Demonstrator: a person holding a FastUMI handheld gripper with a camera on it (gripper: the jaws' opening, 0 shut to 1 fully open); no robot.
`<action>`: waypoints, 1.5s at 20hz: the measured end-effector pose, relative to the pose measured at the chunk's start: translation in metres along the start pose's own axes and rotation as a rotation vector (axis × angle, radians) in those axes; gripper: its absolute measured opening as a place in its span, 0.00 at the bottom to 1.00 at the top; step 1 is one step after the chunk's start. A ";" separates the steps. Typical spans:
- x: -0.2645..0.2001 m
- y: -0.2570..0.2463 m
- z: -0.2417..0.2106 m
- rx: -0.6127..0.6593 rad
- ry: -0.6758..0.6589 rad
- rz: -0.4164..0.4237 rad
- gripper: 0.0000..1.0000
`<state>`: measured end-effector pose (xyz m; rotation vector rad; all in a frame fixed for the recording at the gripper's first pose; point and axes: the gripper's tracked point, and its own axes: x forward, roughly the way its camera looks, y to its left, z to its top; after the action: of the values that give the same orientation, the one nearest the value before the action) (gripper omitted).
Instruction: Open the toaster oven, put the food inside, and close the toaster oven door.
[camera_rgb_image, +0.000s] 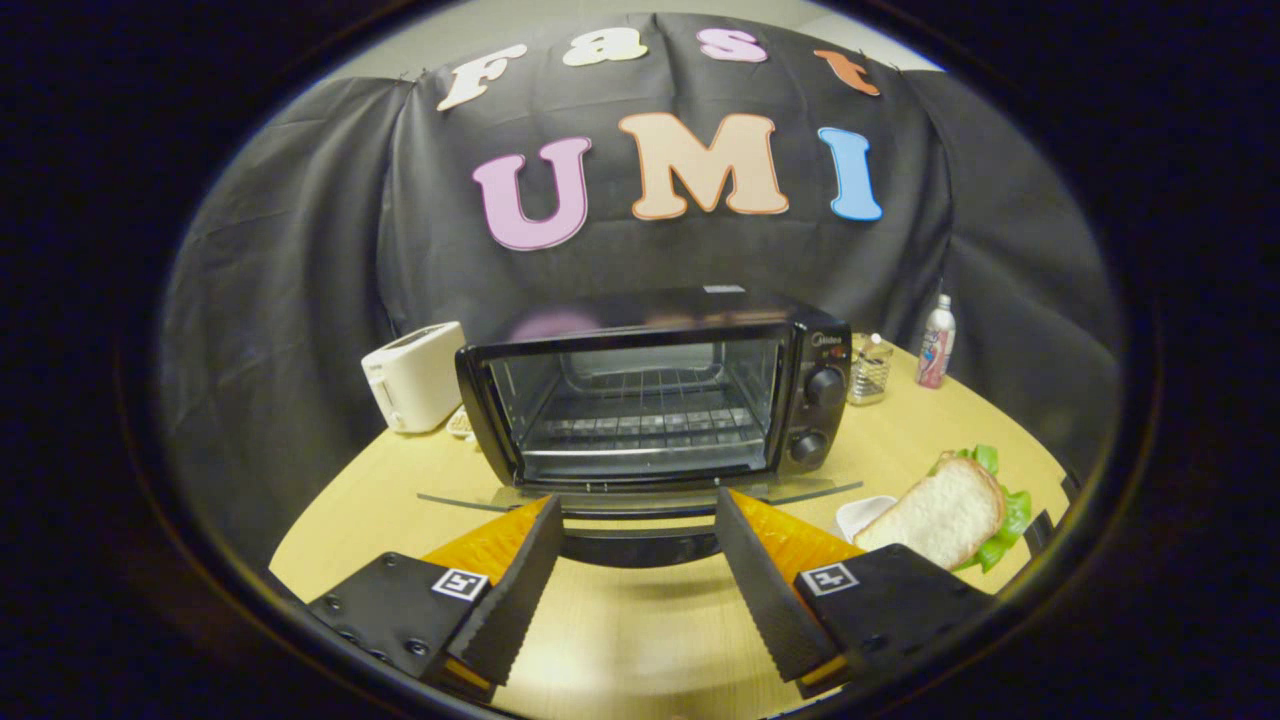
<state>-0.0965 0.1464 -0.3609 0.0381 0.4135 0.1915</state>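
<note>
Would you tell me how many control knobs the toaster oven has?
2: upper knob and lower knob, stacked on the toaster oven panel right of the lowered door, beyond the open gripper.

A light wooden table (640, 620) with a rounded edge carries everything here. At its middle stands a black toaster oven (655, 395), its glass door lowered flat toward the near side and a wire rack visible inside. To the oven's left, at the far side, sits a white toaster (413, 376). To its right, far back, are a small clear jar (869, 369) and, further right, a slim bottle (936, 343). On the near right lies a sandwich (950, 512) with green lettuce, touching a small white dish (858, 514).
</note>
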 end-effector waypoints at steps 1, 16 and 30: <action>-0.002 -0.002 -0.008 0.009 0.025 -0.003 0.97; 0.001 -0.024 -0.119 0.003 0.374 -0.015 0.91; -0.014 -0.037 -0.089 0.020 0.460 0.099 0.88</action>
<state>-0.1389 0.1072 -0.4396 0.0339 0.8732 0.2949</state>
